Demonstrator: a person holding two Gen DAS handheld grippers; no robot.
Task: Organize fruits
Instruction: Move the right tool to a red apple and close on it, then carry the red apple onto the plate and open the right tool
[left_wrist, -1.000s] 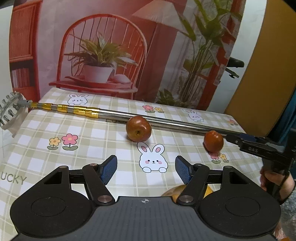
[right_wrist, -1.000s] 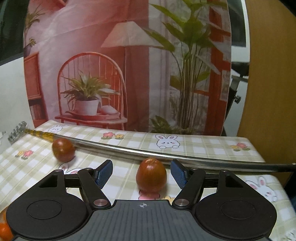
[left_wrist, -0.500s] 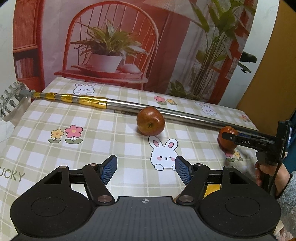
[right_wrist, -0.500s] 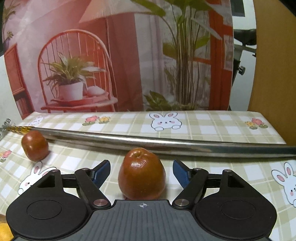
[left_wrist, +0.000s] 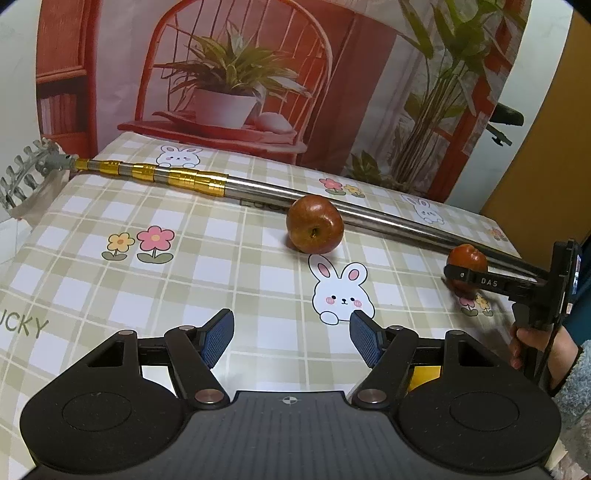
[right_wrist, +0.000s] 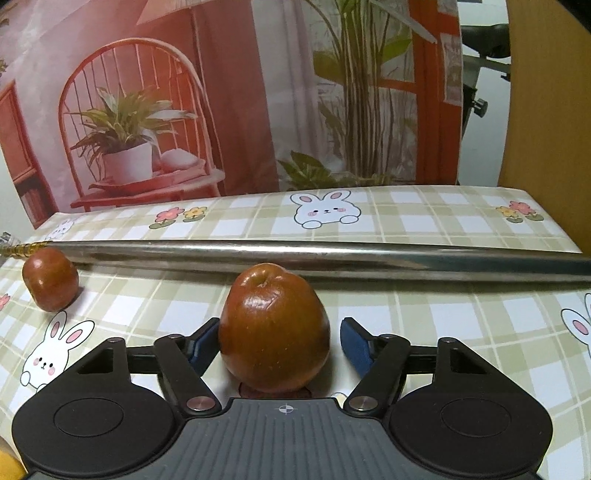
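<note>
Two red-brown apples lie on the checked tablecloth (left_wrist: 207, 266). In the right wrist view the near apple (right_wrist: 273, 328) stands upright between the jaws of my right gripper (right_wrist: 277, 343), which are closing. The left pad touches or nearly touches the apple, and the right blue pad (right_wrist: 354, 347) still shows a gap. The other apple (right_wrist: 50, 278) lies far left against a metal pole (right_wrist: 332, 258). In the left wrist view that apple (left_wrist: 315, 225) sits well ahead of my open, empty left gripper (left_wrist: 291, 336). At far right, the right gripper (left_wrist: 480, 282) straddles its apple (left_wrist: 466, 258).
The long telescopic pole (left_wrist: 258, 188) with gold bands and a rake head (left_wrist: 22, 173) lies across the back of the table. A hand (left_wrist: 535, 343) holds the right gripper. Something yellow (left_wrist: 424, 376) shows under my left gripper. A printed backdrop stands behind the table.
My right gripper moved forward and down, bringing the near apple deep between its jaws, which narrowed around it. The left gripper sank slightly toward the table and stayed open.
</note>
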